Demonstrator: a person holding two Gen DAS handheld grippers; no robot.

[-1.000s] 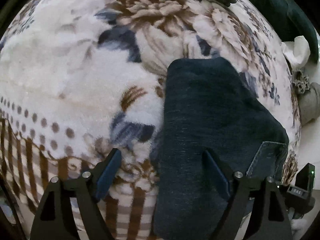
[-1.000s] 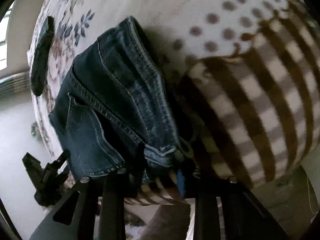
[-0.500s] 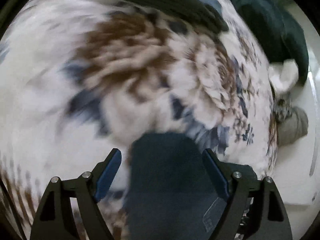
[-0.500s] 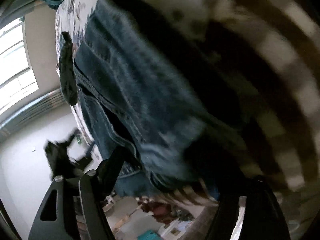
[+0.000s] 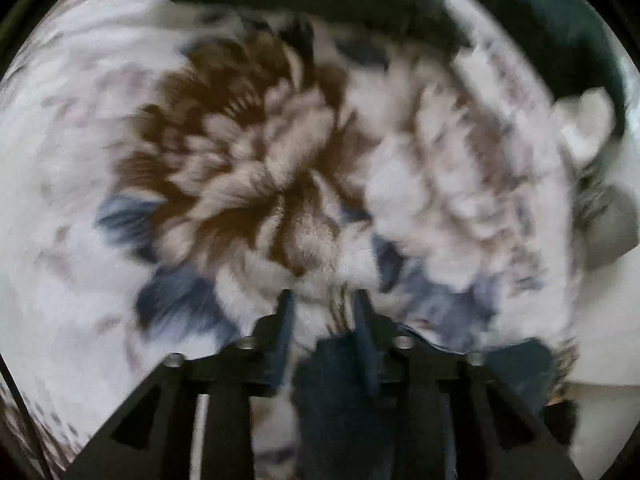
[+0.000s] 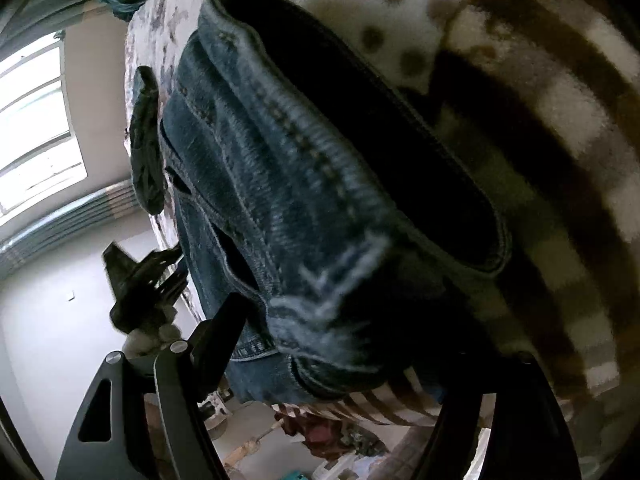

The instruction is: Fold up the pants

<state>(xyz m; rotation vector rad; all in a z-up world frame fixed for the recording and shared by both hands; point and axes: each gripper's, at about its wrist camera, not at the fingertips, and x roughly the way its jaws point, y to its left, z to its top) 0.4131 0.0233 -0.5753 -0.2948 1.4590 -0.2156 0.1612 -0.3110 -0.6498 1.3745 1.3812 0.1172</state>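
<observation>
The dark blue jeans (image 6: 304,208) lie folded on a fleece blanket (image 6: 540,152) with brown stripes and dots. In the right wrist view the waistband end fills the frame, and my right gripper (image 6: 344,344) is open with its fingers wide on either side of that end. In the left wrist view my left gripper (image 5: 325,312) has its fingers drawn close together, a narrow gap between the tips. The jeans (image 5: 340,400) sit low between and under the fingers. I cannot tell if the fabric is pinched. The view is blurred.
The blanket's flower print (image 5: 256,168) fills the left wrist view. Dark green cloth (image 5: 552,28) lies at the far edge, with a white cloth (image 5: 588,124) and a grey bundle (image 5: 616,224) at the right. A window (image 6: 36,128) and floor show left of the bed.
My left gripper has gone from wide open to nearly closed and moved forward over the jeans' end. My right gripper opened from shut on the waistband and tilted closer to it.
</observation>
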